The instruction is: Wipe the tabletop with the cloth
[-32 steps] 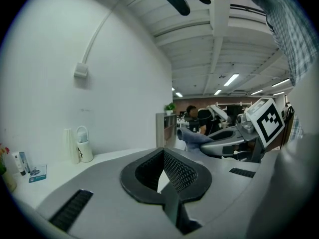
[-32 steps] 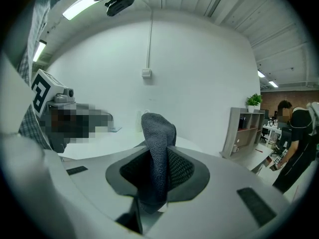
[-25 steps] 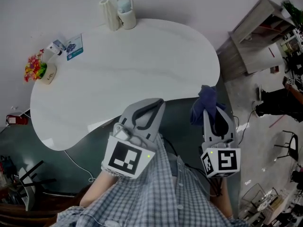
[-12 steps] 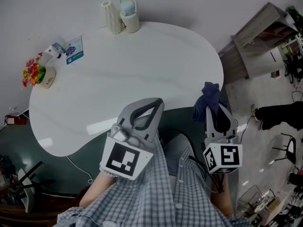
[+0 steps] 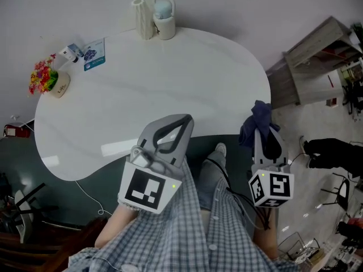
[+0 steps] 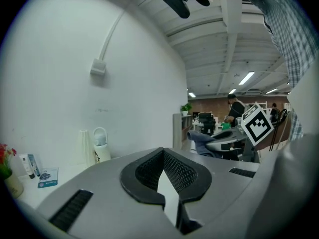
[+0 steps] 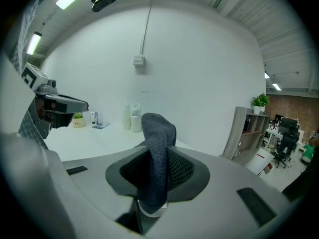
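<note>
The white tabletop (image 5: 159, 78) fills the upper middle of the head view. My left gripper (image 5: 185, 119) hovers over its near edge, jaws shut and holding nothing; in the left gripper view the left gripper (image 6: 162, 152) shows its tips meeting. My right gripper (image 5: 262, 130) hangs off the table's right end, above the floor, shut on a dark blue cloth (image 5: 255, 120). The cloth (image 7: 158, 133) stands up in a fold between the jaws of the right gripper (image 7: 155, 158).
A white vase (image 5: 143, 17) and a cup (image 5: 165, 17) stand at the table's far edge. A flower pot (image 5: 50, 81), a small bottle (image 5: 71, 52) and a leaflet (image 5: 95, 54) sit far left. A wooden shelf (image 5: 317, 55) stands right, with a person (image 5: 334, 152) beyond.
My right gripper with the cloth has drifted slightly right and down in the head view. The left gripper has barely moved. The person on the right has shifted along the floor.
</note>
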Action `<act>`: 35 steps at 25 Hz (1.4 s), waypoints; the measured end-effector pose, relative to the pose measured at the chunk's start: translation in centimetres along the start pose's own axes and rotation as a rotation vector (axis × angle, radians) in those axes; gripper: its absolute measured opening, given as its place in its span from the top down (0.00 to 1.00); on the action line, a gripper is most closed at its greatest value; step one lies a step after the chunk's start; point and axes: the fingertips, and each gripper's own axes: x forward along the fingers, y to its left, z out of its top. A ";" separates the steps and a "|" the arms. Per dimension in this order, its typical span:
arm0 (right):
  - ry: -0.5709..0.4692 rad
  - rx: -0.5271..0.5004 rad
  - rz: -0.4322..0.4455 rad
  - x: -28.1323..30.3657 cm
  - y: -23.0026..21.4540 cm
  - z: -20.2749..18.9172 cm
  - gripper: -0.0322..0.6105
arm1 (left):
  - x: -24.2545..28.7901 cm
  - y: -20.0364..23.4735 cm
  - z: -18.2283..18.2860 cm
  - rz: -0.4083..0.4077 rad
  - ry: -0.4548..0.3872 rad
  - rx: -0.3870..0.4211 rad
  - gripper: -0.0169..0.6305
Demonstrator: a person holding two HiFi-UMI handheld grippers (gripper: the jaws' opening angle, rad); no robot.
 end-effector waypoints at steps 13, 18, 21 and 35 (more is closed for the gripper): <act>0.038 -0.077 0.032 4.3 -6.2 -0.4 0.82 | 2.6 0.5 0.3 0.107 0.030 -0.042 0.97; 0.082 -0.113 0.060 6.7 -9.1 -1.4 0.82 | 4.4 0.4 0.6 0.152 0.044 -0.069 0.97; 0.108 -0.139 0.077 8.2 -11.0 -2.0 0.82 | 5.5 0.3 0.7 0.180 0.051 -0.084 0.97; 0.218 -0.240 0.213 15.5 -16.1 -6.0 0.82 | 8.7 -0.1 1.1 0.339 0.084 -0.127 0.97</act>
